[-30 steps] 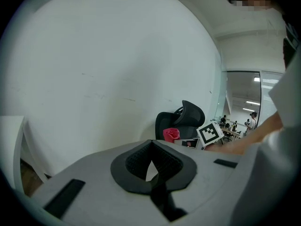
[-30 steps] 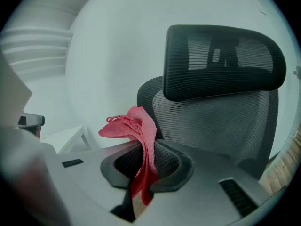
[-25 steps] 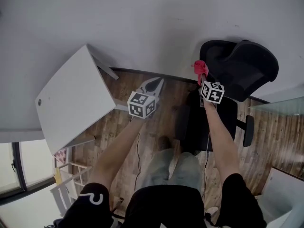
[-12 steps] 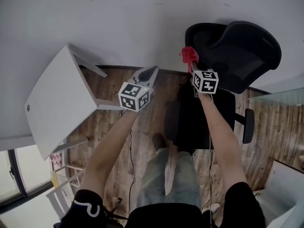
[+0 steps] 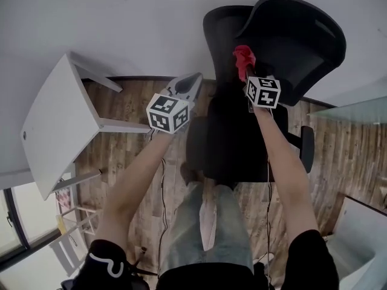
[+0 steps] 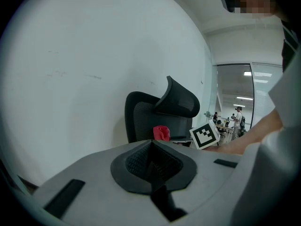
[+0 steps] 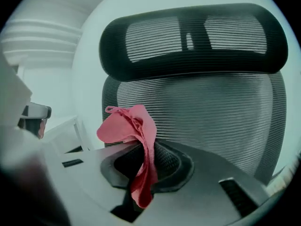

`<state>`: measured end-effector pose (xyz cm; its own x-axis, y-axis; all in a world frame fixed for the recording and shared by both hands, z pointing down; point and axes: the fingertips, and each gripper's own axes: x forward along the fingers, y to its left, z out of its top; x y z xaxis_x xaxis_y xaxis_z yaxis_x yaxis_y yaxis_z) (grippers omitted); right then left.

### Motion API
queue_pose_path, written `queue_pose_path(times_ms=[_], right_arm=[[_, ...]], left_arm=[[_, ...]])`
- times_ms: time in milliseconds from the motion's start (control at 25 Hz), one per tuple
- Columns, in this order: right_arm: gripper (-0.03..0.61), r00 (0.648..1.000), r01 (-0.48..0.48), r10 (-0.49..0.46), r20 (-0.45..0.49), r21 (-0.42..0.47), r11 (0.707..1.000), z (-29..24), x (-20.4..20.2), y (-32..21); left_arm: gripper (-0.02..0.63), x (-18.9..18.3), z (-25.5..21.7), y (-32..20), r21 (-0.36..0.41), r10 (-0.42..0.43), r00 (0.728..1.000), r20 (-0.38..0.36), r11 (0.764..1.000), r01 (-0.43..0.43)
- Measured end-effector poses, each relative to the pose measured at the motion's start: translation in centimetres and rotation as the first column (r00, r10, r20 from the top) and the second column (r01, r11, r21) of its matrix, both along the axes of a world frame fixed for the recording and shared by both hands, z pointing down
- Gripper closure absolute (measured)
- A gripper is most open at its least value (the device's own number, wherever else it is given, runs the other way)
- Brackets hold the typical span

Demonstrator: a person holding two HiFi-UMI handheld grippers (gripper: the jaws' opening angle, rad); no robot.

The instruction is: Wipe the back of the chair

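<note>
A black mesh office chair (image 5: 278, 41) stands against the white wall; its backrest (image 7: 202, 112) and headrest (image 7: 193, 36) fill the right gripper view, and the chair (image 6: 155, 114) shows further off in the left gripper view. My right gripper (image 5: 245, 65) is shut on a red cloth (image 7: 136, 140), which it holds just in front of the backrest mesh. The cloth (image 5: 243, 56) shows red over the chair in the head view. My left gripper (image 5: 188, 86) is shut with nothing in it, left of the chair and pointing at the wall.
A white table (image 5: 57, 125) stands at the left on the wooden floor (image 5: 133, 156). The chair's armrest (image 5: 307, 150) sticks out at the right. A glass partition (image 5: 357, 110) lies at the right edge. The person's legs are below the chair seat.
The chair has come nearer to the view's middle. My right gripper with the red cloth now sits over the chair back instead of beside it. The left gripper kept its place beside it.
</note>
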<state>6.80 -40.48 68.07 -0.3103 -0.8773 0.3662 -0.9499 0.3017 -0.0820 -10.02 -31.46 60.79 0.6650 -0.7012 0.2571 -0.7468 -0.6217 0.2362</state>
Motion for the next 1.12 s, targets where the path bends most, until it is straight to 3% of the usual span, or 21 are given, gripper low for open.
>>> queue_pose_path(times_ms=[400,840,1120], right_arm=[[0.509,0.994,-0.103,0.102,-0.032,-0.034,0.994,0.2,12.8,1.6],[0.509,0.968,-0.251,0.25,-0.038,-0.046,0.967,-0.1,24.2,3.3],[0.522,0.946,-0.319,0.322,0.034,-0.079,0.945,0.7,30.4,4.2]], left_arm=[[0.589,8.1,-0.1,1.2,0.015,0.024,0.999,-0.043,1.0,-0.023],[0.589,14.4,-1.0,1.6,0.026,0.095,0.995,-0.01,0.995,-0.095],[0.589,17.6,-1.3,1.5,0.029,0.141,0.99,0.005,0.99,-0.141]])
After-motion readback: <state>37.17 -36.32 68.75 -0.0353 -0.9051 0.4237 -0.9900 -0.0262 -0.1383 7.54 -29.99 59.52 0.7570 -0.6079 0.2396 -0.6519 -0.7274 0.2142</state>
